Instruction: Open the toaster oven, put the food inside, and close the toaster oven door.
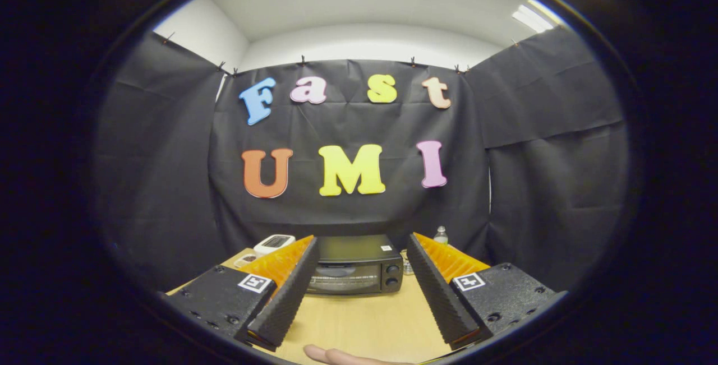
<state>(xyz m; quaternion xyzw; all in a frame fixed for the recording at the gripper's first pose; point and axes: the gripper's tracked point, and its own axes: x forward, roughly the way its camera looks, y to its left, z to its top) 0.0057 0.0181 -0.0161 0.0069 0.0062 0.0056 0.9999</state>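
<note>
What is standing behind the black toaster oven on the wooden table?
Behind the black toaster oven, a clear bottle's top shows before the black cloth; its lower part is hidden. The open claw holds nothing.

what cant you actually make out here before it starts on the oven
- Food: I cannot tell which item is the food; the pale things left of the toaster oven are partly behind a finger of the open gripper.
- Oven interior: the closed door's glass is too dark and small to see through.
- Bottle: its lower part is behind the other finger.
- Hand: cut off at the near table edge.
</note>
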